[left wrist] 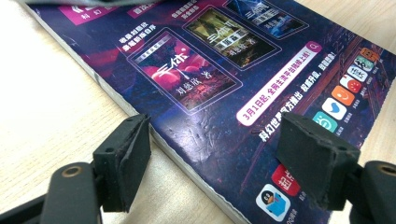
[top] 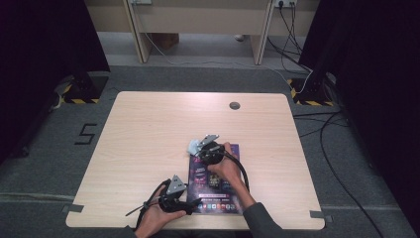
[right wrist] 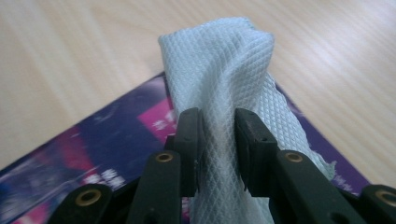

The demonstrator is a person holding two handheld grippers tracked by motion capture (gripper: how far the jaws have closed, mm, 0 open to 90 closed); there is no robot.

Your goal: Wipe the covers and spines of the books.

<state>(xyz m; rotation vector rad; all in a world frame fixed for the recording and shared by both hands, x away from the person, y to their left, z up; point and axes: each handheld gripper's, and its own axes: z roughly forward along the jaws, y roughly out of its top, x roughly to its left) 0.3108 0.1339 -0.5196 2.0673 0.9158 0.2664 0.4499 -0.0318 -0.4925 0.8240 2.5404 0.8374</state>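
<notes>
Worktop (top: 148, 129) from above: I see my right tongs (top: 207, 148) at the magazine's (top: 218, 196) upper left corner, gripping a cloth (top: 193, 146); left tongs (top: 173, 198) sit at its lower left edge. Left gripper view: tongs (left wrist: 219, 154) spread wide, straddling the magazine's (left wrist: 210, 74) edge, good for steadying it. Right gripper view: tongs (right wrist: 218, 149) pinch the cloth (right wrist: 224, 74) firmly; I'd wipe flat, with even pressure. Nothing blocks the sweep.
</notes>
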